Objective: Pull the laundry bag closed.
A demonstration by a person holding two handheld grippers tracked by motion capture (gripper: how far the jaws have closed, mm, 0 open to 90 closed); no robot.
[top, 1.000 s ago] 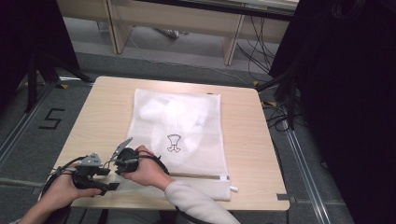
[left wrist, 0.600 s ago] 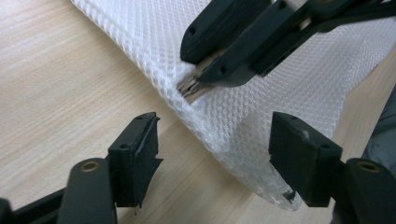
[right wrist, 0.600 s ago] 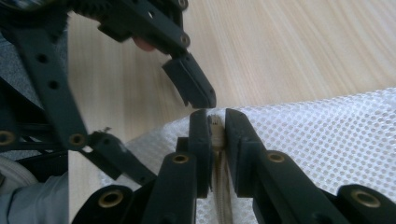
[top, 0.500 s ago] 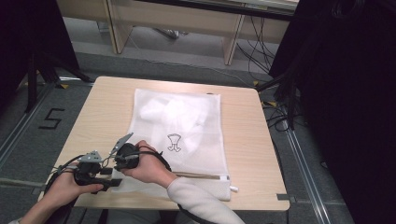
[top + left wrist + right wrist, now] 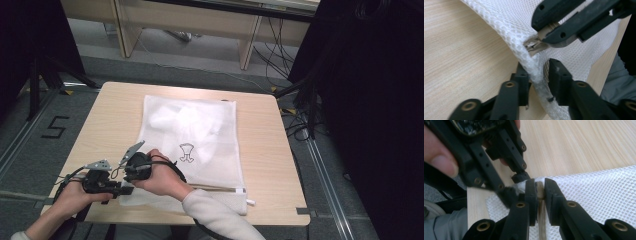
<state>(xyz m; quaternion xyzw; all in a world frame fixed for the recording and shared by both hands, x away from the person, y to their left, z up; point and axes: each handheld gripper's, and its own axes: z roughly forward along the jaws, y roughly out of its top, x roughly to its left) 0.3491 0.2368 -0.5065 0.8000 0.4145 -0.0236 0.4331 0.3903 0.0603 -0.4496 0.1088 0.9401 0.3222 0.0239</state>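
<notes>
A light wooden table [image 5: 95,125] is carrying one item: a white mesh laundry bag [image 5: 200,130], lying flat across the middle and reaching from near the far edge to the near edge, its near-left corner lifting off the surface.

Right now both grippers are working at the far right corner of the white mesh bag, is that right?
Not quite. The left gripper and right gripper are at the near left corner of the white mesh bag, as the high view shows.
</notes>
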